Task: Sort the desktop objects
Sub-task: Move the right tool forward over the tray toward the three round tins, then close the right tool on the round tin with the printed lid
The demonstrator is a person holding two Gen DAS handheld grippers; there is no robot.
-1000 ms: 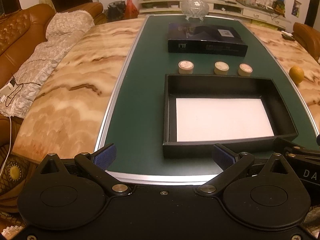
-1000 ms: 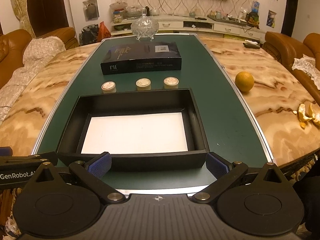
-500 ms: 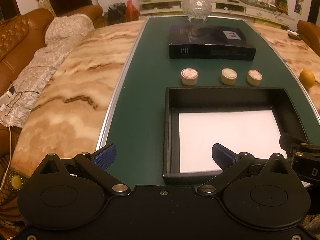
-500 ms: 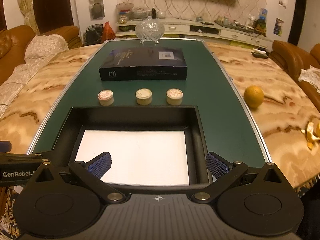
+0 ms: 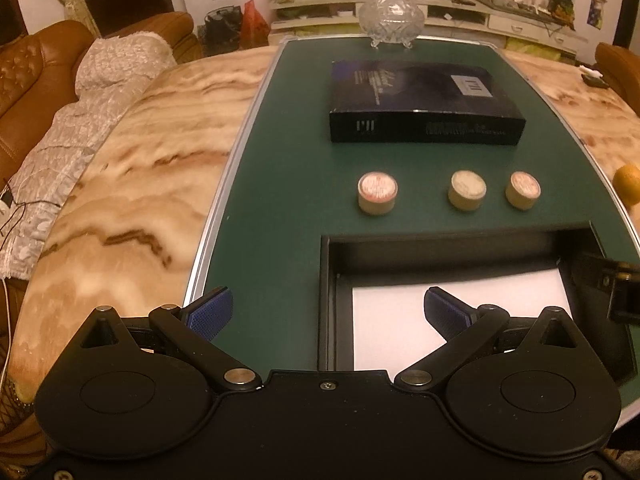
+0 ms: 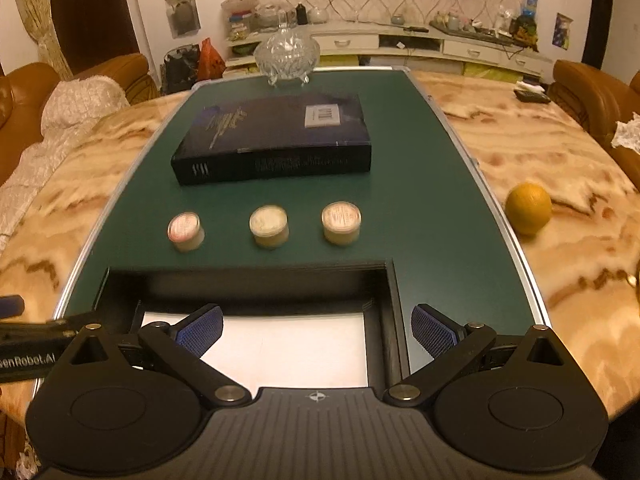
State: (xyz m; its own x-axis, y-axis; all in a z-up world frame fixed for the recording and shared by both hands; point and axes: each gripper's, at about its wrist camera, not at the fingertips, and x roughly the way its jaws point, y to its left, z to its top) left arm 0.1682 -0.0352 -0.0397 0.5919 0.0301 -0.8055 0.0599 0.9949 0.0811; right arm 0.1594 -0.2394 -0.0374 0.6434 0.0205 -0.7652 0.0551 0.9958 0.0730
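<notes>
We see a living room with a marble-patterned table [image 6: 560, 152] bearing a green mat [image 6: 420, 200]. On the mat, an open black tray [image 5: 332, 280] with a white liner lies nearest. Just beyond it stand three small round jars in a row: left jar [image 6: 185, 231], middle jar [image 6: 269, 226], right jar [image 6: 341, 223]; their labels are too blurred to read. Farther off lies a dark box [image 6: 276, 140], then a glass lidded bowl [image 6: 287, 54]. An orange [image 6: 528, 208] rests on the marble, right of the mat. The left gripper [image 5: 328, 312] and right gripper [image 6: 316, 330] both hover above the tray, jaws spread wide, holding nothing.
</notes>
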